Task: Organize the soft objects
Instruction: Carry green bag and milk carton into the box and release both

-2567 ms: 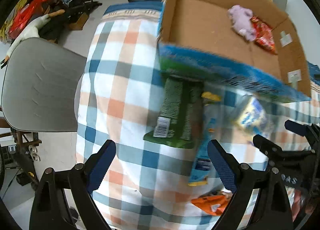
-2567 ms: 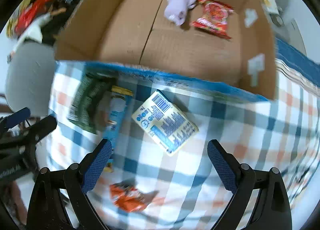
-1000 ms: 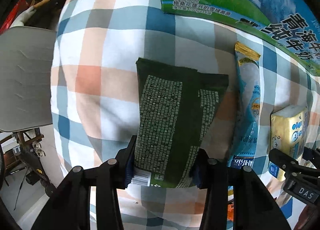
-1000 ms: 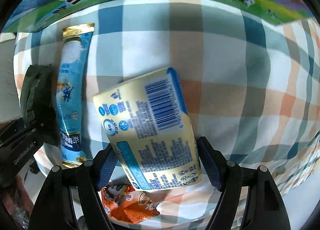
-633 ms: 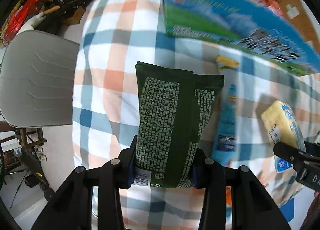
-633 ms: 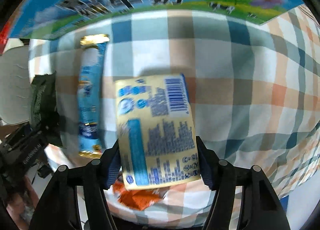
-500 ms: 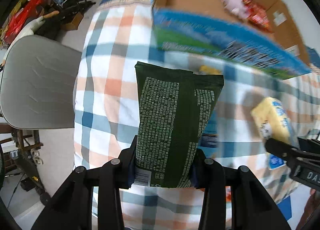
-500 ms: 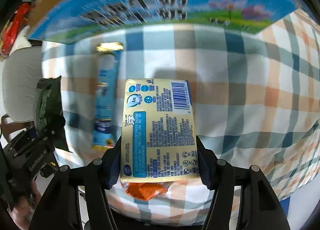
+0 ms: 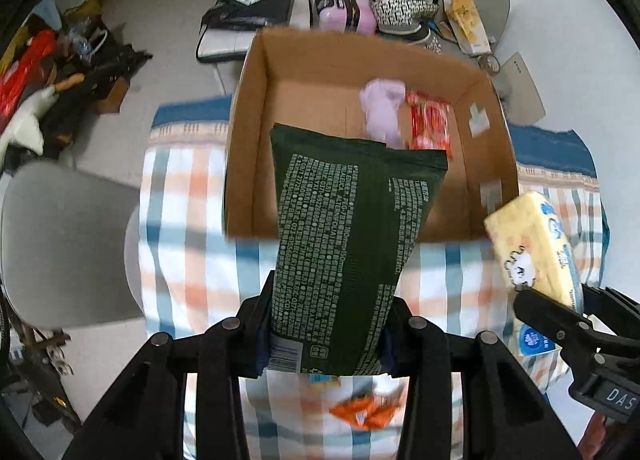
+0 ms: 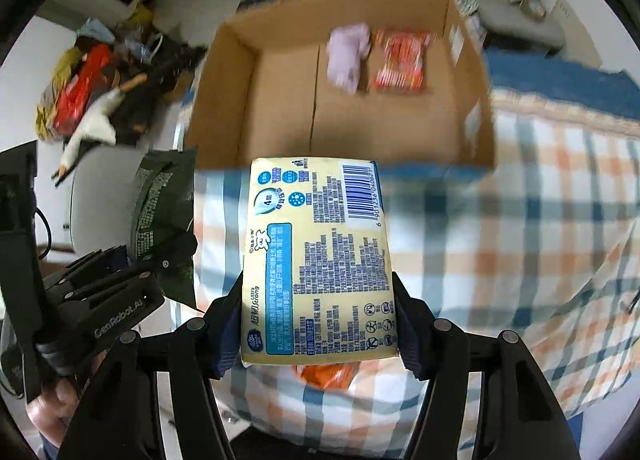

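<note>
My left gripper (image 9: 326, 334) is shut on a dark green wipes pack (image 9: 348, 244) and holds it above the checked cloth, its far end over the near wall of the cardboard box (image 9: 256, 108). My right gripper (image 10: 318, 324) is shut on a yellow tissue pack (image 10: 320, 260), raised just short of the box (image 10: 240, 72). The tissue pack also shows in the left wrist view (image 9: 532, 248), and the green pack in the right wrist view (image 10: 162, 196). Inside the box lie a pink soft toy (image 9: 382, 112) and a red snack bag (image 9: 430, 126).
An orange snack packet (image 9: 366, 412) lies on the checked cloth (image 9: 188, 260) below the grippers. A grey chair (image 9: 60, 244) stands at the left edge of the table. Clutter and bags cover the floor beyond the box.
Both grippers closed on their packs, lifted them off the cloth and have moved up and toward the box. The box interior has come into view.
</note>
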A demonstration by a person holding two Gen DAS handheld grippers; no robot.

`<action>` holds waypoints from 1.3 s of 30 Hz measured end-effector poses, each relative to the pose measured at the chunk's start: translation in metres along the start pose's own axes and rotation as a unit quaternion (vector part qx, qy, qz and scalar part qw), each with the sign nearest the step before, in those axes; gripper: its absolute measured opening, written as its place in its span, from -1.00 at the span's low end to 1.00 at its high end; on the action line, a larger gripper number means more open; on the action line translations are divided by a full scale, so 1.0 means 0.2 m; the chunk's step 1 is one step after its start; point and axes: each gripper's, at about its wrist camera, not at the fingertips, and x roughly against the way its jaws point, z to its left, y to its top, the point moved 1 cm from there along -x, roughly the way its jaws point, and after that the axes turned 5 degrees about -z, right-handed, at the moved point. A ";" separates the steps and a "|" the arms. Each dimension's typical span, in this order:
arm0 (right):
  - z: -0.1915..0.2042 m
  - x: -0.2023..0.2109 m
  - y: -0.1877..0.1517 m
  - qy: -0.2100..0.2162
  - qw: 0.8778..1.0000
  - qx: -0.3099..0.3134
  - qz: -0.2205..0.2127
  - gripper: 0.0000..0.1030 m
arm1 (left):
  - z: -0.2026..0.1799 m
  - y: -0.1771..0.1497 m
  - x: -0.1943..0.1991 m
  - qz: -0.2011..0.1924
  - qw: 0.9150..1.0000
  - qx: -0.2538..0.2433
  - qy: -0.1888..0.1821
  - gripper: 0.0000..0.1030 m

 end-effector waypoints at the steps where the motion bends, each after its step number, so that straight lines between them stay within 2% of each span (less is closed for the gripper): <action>1: -0.01 0.01 0.06 -0.006 1.000 -0.002 -0.007 0.27 | -0.01 0.06 -0.01 0.000 1.000 0.000 0.003 -0.27; 4: -0.03 0.03 0.21 -0.027 0.999 -0.011 -0.025 0.27 | -0.01 0.23 -0.06 0.005 1.000 -0.001 0.011 -0.27; 8: -0.11 -0.05 0.39 -0.051 0.998 -0.033 -0.031 0.28 | 0.00 0.42 -0.22 0.026 0.999 0.002 0.019 -0.27; 12: -0.19 -0.22 0.53 -0.075 0.996 -0.049 -0.026 0.27 | -0.01 0.56 -0.38 0.048 0.999 0.001 0.023 -0.27; 17: -0.27 -0.44 0.60 -0.097 0.994 -0.057 -0.010 0.27 | -0.01 0.69 -0.57 0.071 0.997 0.004 0.023 -0.27; 27: -0.34 -0.75 0.68 -0.116 0.992 -0.048 0.012 0.27 | -0.02 0.80 -0.75 0.094 0.995 -0.002 0.027 -0.27; 33: -0.32 -0.77 0.69 -0.112 0.993 -0.043 0.010 0.28 | -0.03 0.82 -0.82 0.105 0.994 -0.005 0.040 -0.24; 37: -0.33 -0.84 0.69 -0.105 0.993 -0.044 0.027 0.31 | -0.02 0.83 -0.81 0.103 0.994 0.005 0.041 -0.23; 39: -0.33 -0.84 0.68 -0.106 0.993 -0.043 0.022 0.44 | -0.02 0.83 -0.79 0.100 0.994 0.006 0.039 -0.22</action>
